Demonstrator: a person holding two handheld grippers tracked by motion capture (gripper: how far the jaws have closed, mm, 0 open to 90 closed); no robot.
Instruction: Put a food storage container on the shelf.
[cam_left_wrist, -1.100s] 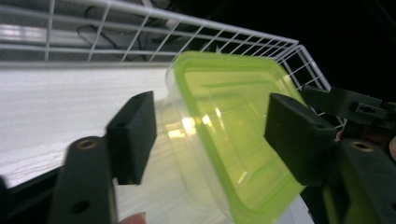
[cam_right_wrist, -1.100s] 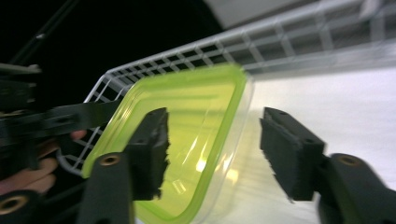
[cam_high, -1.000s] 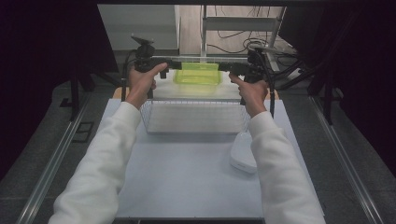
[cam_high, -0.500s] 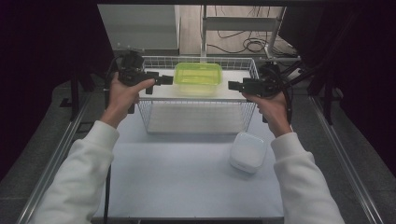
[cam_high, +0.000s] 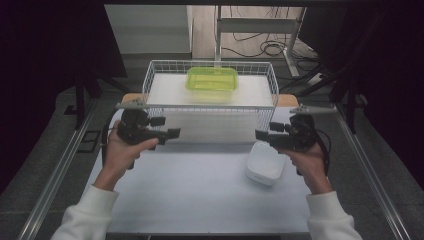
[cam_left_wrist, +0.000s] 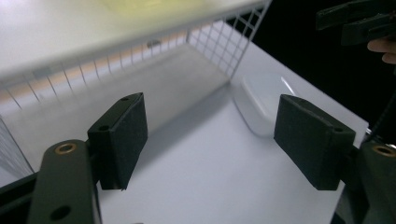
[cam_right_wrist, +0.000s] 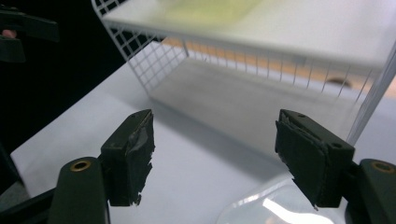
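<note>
You will find no readable text, label, brand or number on anything here (the blurred surfaces included).

White table (cam_high: 200, 195) with wire basket (cam_high: 210, 112) (far side) and white lid (cam_high: 265, 164) directly on it

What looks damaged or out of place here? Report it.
The right gripper has torn-looking pads: one ragged-edged, the other peeling. Its jaws have just been opening, with nothing between them. Nothing else stands out.
</note>
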